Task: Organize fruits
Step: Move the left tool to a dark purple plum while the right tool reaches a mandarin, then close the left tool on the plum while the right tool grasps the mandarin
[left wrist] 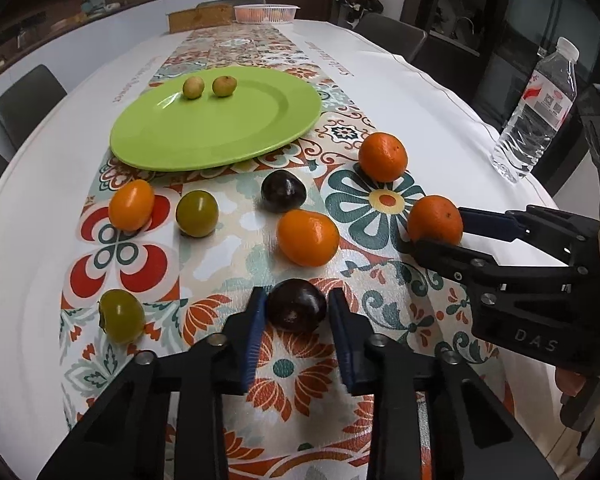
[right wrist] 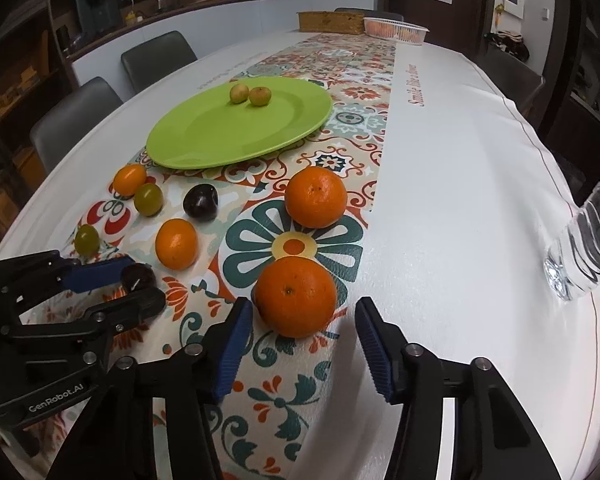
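**Both grippers poised over fruit**

Dark plum (left wrist: 297, 310) sits on the patterned cloth (left wrist: 228, 248) between the left gripper (left wrist: 298, 312)'s parted pads, no squeeze visible. Over to the right, an orange (right wrist: 296, 297) lies inside the right gripper (right wrist: 304, 320)'s wide-open jaws. Beyond, the green plate (left wrist: 220, 136) carries two small fruits (left wrist: 208, 87).

Two small fruits (left wrist: 208, 87) sit side by side on the far part of the plate (left wrist: 216, 136). Before the plate's near rim, the other fruits (left wrist: 307, 237) lie scattered on the table runner (left wrist: 236, 240). A water bottle (left wrist: 534, 114) stands well right of the plate
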### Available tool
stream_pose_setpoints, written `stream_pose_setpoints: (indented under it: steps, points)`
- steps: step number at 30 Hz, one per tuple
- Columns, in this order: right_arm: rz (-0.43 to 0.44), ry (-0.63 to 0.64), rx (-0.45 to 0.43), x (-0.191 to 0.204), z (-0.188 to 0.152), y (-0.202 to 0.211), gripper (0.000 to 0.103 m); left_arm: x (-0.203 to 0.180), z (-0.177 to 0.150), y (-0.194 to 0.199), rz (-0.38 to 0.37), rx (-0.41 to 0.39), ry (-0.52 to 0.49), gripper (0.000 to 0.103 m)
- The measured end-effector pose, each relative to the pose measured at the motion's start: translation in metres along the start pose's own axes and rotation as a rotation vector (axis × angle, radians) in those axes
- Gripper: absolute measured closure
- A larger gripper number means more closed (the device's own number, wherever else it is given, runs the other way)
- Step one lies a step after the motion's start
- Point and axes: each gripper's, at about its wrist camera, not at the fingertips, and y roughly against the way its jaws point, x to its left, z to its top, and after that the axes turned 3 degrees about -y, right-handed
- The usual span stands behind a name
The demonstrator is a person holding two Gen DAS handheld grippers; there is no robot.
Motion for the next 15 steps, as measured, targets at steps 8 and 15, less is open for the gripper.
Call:
stream_pose_setpoints:
  steps: [8,15]
  points:
    - [0.002,0.015,0.004,0.004,0.001,-0.007,0.061,0.002,0.0,0.0,-0.011,-0.003,0.007,0.074]
    - [0.015,0.008,-0.004,0.006,0.0,-0.001,0.061,0.002,0.0,0.012,-0.008,-0.036,0.008,0.074]
